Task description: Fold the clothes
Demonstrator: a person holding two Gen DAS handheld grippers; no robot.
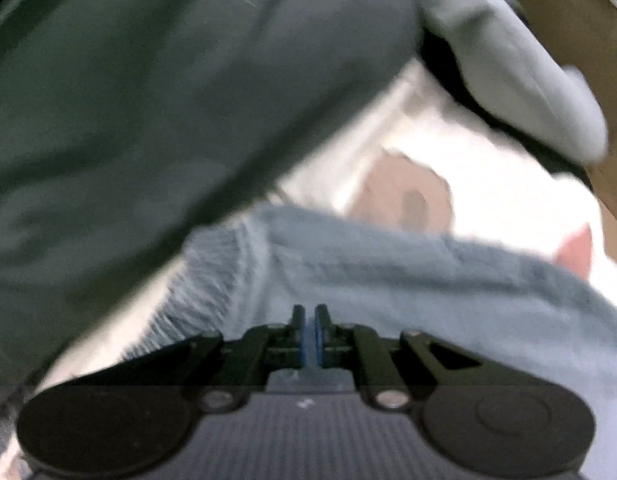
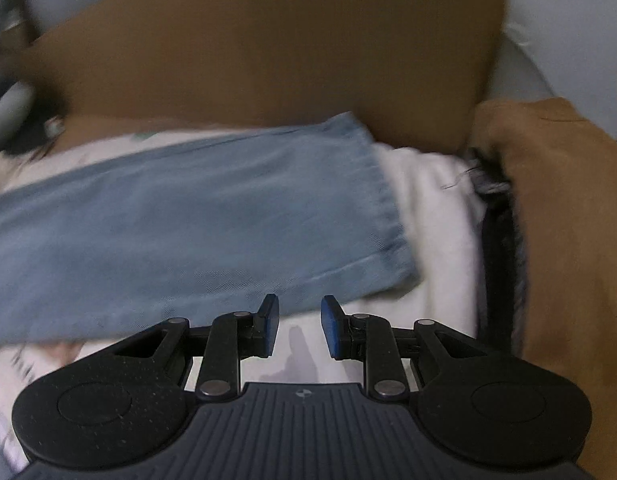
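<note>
The light blue denim jeans are spread on white cloth before the brown cardboard sheet, pinched by the left gripper, the right gripper held apart.

One pair of blue jeans, one brown garment, one cardboard sheet, one white printed cloth, one dark green garment.
</note>
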